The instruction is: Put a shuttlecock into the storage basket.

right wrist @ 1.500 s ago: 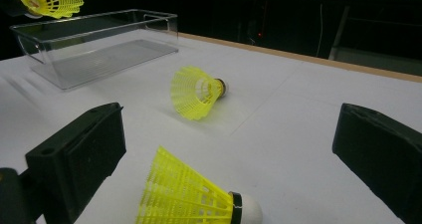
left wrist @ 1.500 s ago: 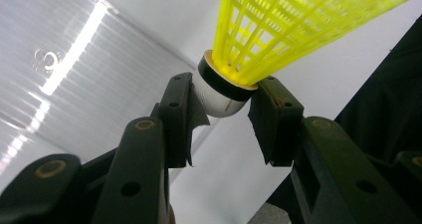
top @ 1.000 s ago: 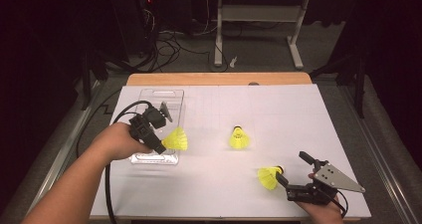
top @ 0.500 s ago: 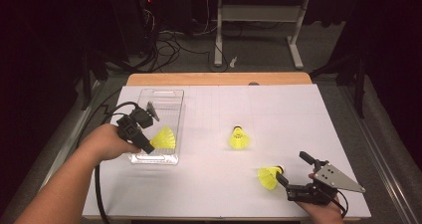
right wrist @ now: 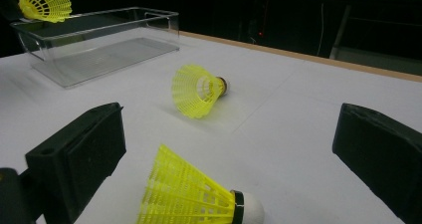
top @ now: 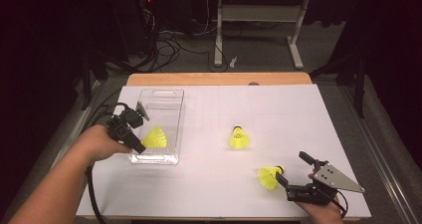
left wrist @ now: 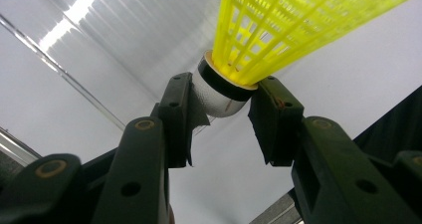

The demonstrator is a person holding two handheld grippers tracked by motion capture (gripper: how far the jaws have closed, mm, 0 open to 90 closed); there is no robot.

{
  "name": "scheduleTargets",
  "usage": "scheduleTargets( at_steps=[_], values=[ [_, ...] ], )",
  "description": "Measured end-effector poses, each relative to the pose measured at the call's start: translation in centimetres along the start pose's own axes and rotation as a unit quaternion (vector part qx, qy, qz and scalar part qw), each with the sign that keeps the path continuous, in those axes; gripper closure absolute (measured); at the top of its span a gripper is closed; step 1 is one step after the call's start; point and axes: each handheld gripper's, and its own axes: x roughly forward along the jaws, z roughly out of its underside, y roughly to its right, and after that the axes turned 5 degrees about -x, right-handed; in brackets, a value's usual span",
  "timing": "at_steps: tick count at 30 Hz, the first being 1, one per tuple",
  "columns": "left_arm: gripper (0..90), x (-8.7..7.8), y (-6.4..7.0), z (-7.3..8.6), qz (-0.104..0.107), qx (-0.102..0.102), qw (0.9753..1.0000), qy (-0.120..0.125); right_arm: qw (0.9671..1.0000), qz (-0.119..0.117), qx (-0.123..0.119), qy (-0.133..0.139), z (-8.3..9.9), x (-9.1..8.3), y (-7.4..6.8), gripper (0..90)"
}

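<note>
Where white worktop (top: 298, 119) meets dark, cable-strewn floor: left gripper (top: 130, 129) over clear bin (top: 171, 109), jaws clamped on yellow shuttlecock (left wrist: 278, 30), seemingly above its floor; right gripper (top: 298, 176) spread wide around another shuttlecock (right wrist: 194, 196).

Three yellow mesh-skirted shuttlecocks (top: 240, 139), clear bin (top: 160, 104), white table (top: 278, 109), black fingers (left wrist: 176, 109).

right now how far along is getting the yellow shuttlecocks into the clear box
Nothing looks finished: the clear plastic box holds no released shuttlecock. In hand: the left gripper is shut on the cork of one yellow plastic shuttlecock, held over the box. Left: the shuttlecock lying mid-table and the nearest shuttlecock, which lies between the open right gripper's jaws, not yet gripped.
</note>
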Motion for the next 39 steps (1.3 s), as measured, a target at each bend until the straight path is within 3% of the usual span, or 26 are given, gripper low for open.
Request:
scheduleTargets(
  at_steps=[12, 19, 27, 32, 39],
  values=[
    [62.6, -0.3, 0.1, -0.6, -0.005, -0.002, 1.0000, 0.002, 1.0000, 0.000, 0.003, -0.001, 0.0, 0.0, 0.0, 0.9],
    [62.6, -1.0, -0.3, -1.9, -0.023, -0.006, 0.9997, 0.006, 1.0000, -0.001, 0.000, 0.000, 0.0, 0.1, -0.1, 0.9],
    [62.6, 0.4, -1.3, -2.7, -0.022, -0.021, 0.9995, 0.010, 1.0000, 0.000, 0.003, -0.001, 0.1, 0.0, 0.0, 0.9],
    [62.5, 1.5, -1.8, -2.6, -0.022, -0.018, 0.9995, 0.011, 1.0000, -0.002, 0.002, -0.003, 0.1, 0.1, 0.0, 0.9],
    [62.5, 2.8, -2.5, -2.3, -0.022, -0.031, 0.9993, 0.000, 1.0000, -0.003, 0.003, -0.004, 0.2, 0.1, 0.0, 0.9]
  ],
)
